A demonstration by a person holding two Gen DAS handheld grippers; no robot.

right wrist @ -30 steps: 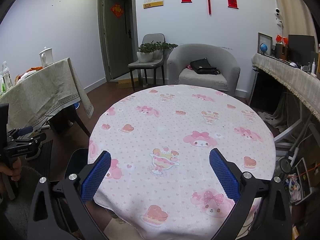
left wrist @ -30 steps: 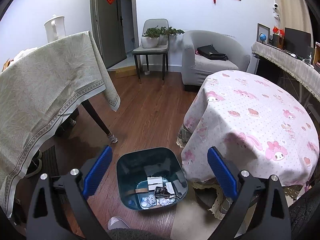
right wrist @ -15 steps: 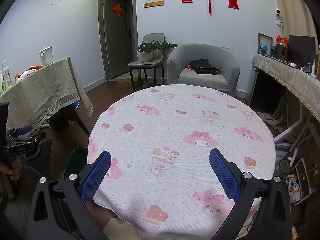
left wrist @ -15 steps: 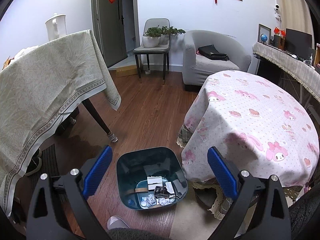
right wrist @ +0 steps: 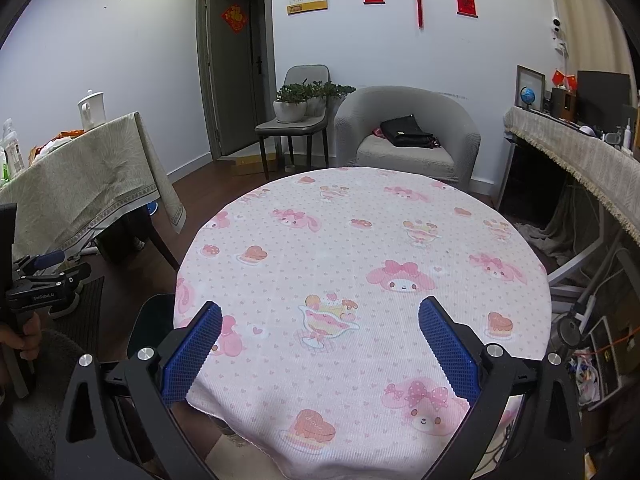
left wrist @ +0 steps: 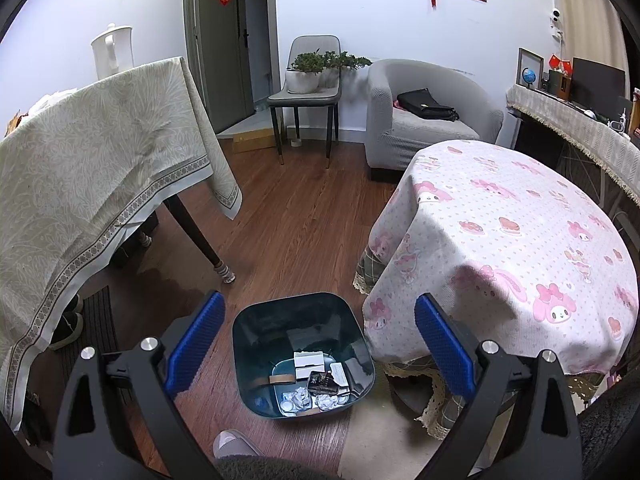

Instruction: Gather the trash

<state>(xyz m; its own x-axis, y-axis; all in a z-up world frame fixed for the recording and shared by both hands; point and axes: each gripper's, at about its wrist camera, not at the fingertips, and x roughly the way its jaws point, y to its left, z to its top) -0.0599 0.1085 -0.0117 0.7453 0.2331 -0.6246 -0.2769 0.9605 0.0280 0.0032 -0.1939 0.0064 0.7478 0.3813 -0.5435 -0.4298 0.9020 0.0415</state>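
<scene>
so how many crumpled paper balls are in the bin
2 that I can make out: one crumpled paper ball left of centre on the bin floor, one just right of it. More may be hidden under the cards.

Left claw [left wrist: 318,340]: jaws spread wide, blue pads [left wrist: 195,338] facing each other, nothing between them; tilted downward. Right claw [right wrist: 320,346]: jaws likewise wide apart, empty, aimed level and forward. Hand [right wrist: 24,334] grips the left claw's handle (seen at the right view's left edge).
</scene>
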